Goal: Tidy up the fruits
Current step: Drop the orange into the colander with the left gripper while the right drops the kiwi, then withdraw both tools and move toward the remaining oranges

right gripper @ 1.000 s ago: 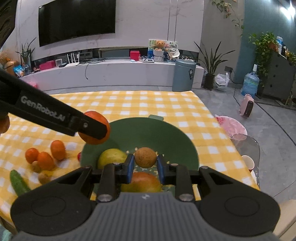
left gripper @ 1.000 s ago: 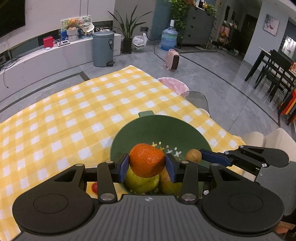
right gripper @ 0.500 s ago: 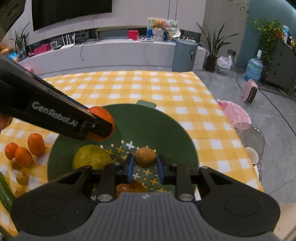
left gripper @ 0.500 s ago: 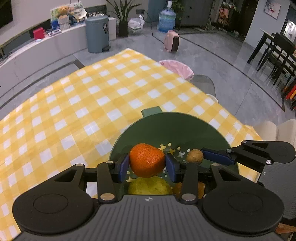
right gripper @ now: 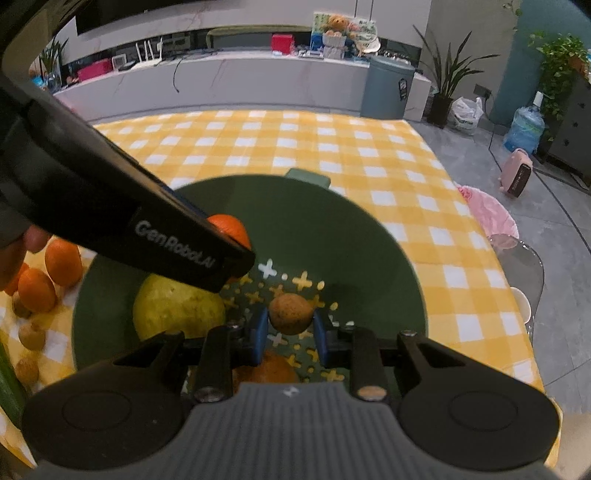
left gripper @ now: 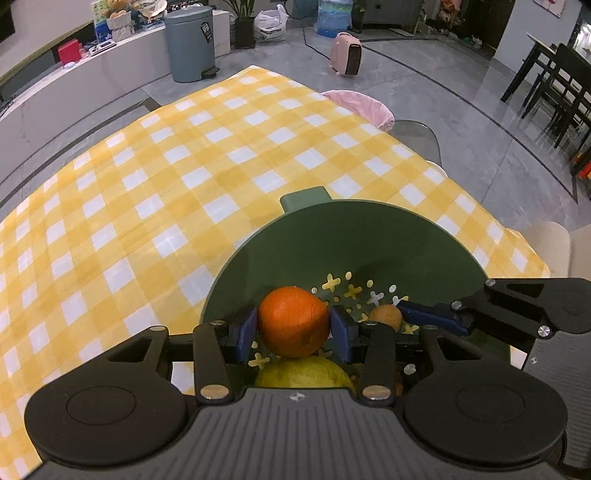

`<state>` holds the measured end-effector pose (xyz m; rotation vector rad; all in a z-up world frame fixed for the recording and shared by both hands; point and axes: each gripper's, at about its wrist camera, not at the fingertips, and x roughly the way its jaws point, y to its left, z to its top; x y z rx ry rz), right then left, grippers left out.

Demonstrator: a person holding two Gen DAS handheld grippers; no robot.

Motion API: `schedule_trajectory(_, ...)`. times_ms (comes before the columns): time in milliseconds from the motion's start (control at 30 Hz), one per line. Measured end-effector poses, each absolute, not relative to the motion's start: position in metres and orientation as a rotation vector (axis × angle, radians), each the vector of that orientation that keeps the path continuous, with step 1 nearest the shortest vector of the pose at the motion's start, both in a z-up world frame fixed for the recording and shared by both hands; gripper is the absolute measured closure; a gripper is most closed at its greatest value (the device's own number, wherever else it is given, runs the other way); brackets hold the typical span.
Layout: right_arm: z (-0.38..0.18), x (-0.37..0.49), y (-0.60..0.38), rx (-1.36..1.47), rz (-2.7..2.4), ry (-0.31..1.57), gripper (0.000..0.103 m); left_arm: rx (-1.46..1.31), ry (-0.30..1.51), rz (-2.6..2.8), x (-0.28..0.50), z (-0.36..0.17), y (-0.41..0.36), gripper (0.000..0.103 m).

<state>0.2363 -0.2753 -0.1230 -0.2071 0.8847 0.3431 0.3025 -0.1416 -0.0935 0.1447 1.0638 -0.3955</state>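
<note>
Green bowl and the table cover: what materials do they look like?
Bowl: likely moulded plastic, matte green; smooth even wall, moulded tab on the rim, cross-shaped drain holes cut in the bottom. Table cover: yellow-and-white check, probably thin fabric or vinyl; it lies flat with faint creases and drapes over the edge. Sheen is too low to decide which.

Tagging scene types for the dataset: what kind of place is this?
Most likely a home living and dining room: a media counter with a teddy bear, a pedal bin, and a dining table with chairs.
</note>
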Motion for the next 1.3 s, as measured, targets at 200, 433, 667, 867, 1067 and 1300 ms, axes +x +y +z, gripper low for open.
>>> schedule_trajectory(200, -0.122, 0.238, -0.276, -0.208, 0.35, 0.891, 0.081, 0.171, 1.082, -0.376, 0.3, -0.104, -0.143, 0.056)
schedule_trajectory(433, -0.12, 0.245, -0.272, -0.227, 0.35, 0.914, 0.08, 0.174, 1.059, -0.38, 0.294, -0.097, -0.145, 0.049)
schedule_trajectory(667, -0.113, 0.238, -0.272, -0.232, 0.334, 0.899, 0.066, 0.153, 0.991, -0.398, 0.275, -0.07, -0.142, 0.039)
schedule_trajectory(867, -0.092, 0.217, -0.267, -0.234, 0.324, 0.836, 0.053, 0.155, 0.922, -0.394, 0.247, -0.04, -0.13, 0.039)
schedule_trajectory(1067, -0.064, 0.179, -0.261, -0.195, 0.309, 0.727, 0.046, 0.161, 0.841, -0.374, 0.21, -0.004, -0.116, 0.039)
schedule_trajectory(1300, -0.037, 0.125, -0.252, -0.106, 0.302, 0.603, 0.037, 0.092, 0.83, -0.366, 0.166, 0.014, -0.085, 0.037)
